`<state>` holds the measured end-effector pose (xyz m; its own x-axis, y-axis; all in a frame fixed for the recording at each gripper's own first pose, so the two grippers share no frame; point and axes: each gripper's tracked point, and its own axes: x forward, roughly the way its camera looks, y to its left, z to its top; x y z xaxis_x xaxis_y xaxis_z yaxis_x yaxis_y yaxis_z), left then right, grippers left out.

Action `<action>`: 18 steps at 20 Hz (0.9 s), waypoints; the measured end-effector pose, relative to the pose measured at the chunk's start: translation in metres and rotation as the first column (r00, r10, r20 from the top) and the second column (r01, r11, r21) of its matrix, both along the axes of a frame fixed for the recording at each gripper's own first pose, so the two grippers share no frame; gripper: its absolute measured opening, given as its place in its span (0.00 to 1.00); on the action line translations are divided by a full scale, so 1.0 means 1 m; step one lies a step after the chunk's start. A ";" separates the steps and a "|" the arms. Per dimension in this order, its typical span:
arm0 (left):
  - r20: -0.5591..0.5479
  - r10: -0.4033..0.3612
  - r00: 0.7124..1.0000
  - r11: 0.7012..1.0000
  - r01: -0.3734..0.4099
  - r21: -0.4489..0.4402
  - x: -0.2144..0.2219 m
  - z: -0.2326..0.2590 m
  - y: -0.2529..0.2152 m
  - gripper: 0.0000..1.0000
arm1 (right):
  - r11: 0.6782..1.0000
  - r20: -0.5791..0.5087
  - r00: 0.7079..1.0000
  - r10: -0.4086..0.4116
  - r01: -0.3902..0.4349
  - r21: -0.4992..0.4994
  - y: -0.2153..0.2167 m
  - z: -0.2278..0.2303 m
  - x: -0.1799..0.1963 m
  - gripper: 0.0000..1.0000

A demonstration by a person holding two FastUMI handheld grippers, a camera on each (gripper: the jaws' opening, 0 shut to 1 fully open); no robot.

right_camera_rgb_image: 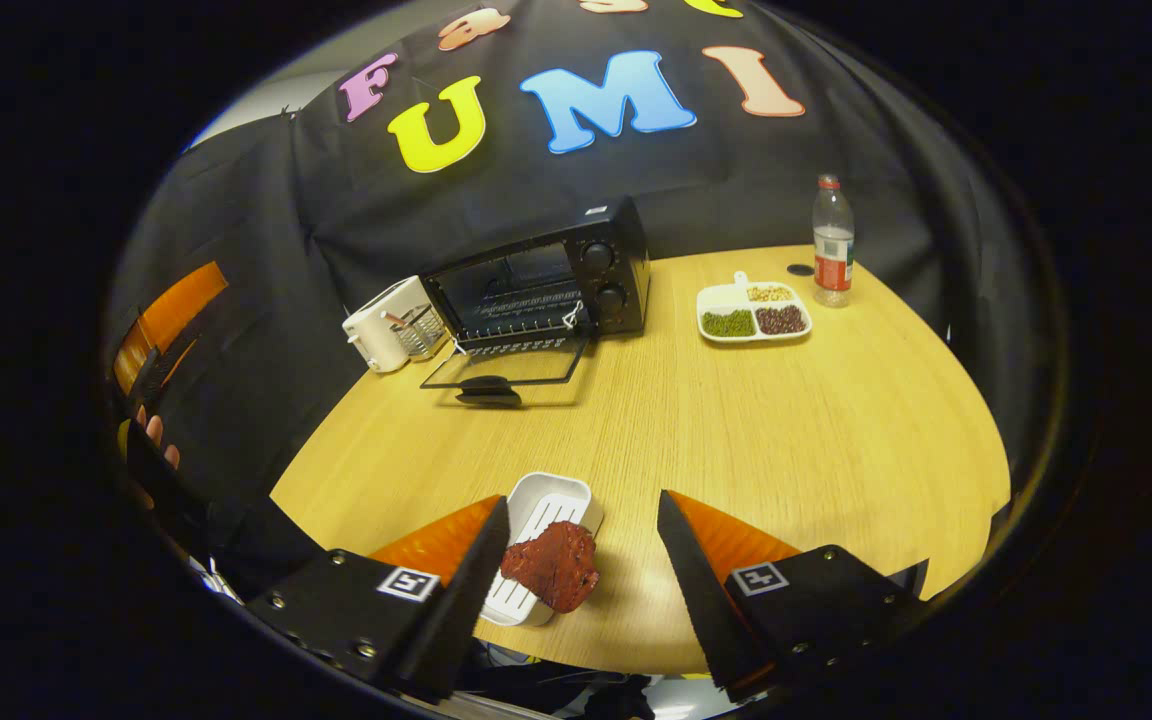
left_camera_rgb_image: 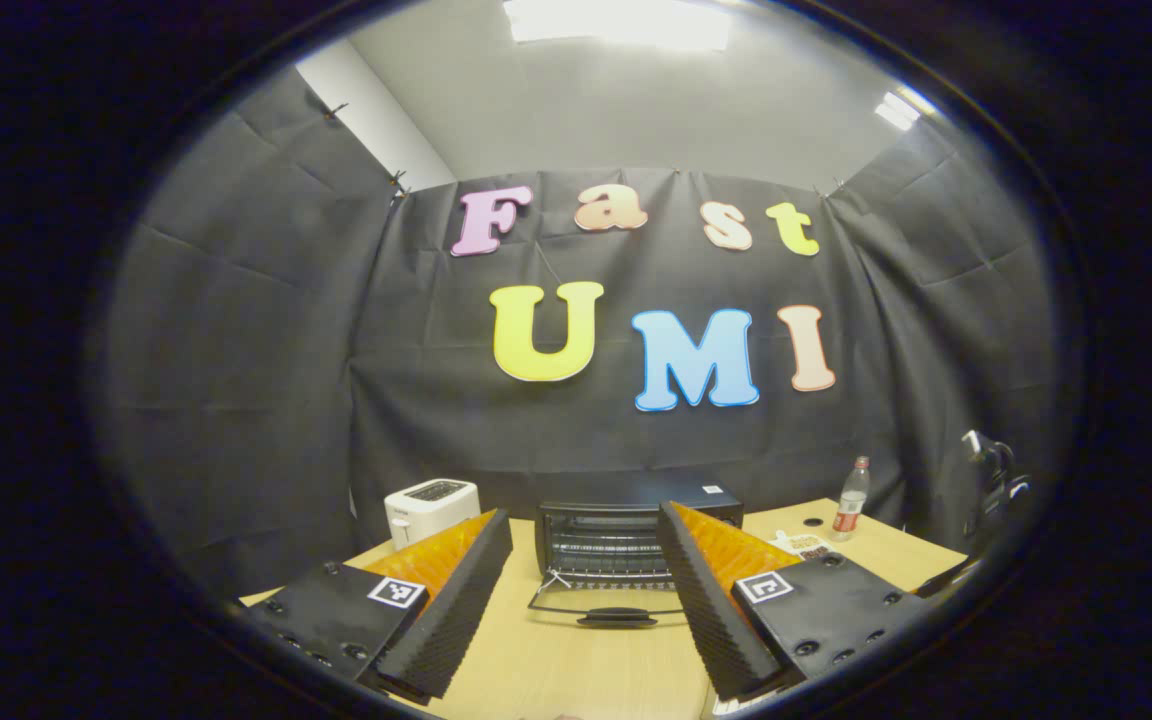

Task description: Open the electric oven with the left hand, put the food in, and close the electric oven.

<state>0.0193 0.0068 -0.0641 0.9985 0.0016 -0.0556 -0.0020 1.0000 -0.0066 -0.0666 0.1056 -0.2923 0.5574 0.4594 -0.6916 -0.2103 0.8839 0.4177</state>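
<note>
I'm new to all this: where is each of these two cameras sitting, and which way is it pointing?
Left gripper view: rides on the left gripper, held low over the table, facing the electric oven head-on; its door hangs open. Its own two fingers show, spread apart.
Right gripper view: rides on the right gripper, higher, looking down across the table at the food on a white tray; its fingers are spread, and a hand shows at the left edge.
Shared: oven, toaster, bottle, table.
</note>
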 end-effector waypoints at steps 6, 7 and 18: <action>0.015 0.045 0.999 0.999 -0.045 0.014 -0.029 0.014 0.010 1.00 | 0.997 -0.132 0.991 0.003 0.007 0.075 0.013 -0.025 -0.018 0.76; 0.017 0.052 0.998 0.998 -0.053 0.018 -0.033 0.015 0.011 1.00 | 0.996 -0.150 0.989 0.004 0.009 0.085 0.019 -0.031 -0.021 0.59; 0.034 0.113 0.993 0.993 -0.114 0.027 -0.050 0.020 0.025 1.00 | 0.971 -0.243 0.969 0.033 0.027 0.238 0.030 -0.019 -0.023 0.07</action>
<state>-0.0310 0.0322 -0.0443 0.9930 0.1158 -0.0214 -0.1153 0.9931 0.0204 -0.0893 0.1355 -0.3111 0.3841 0.6287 -0.6762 -0.0787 0.7520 0.6545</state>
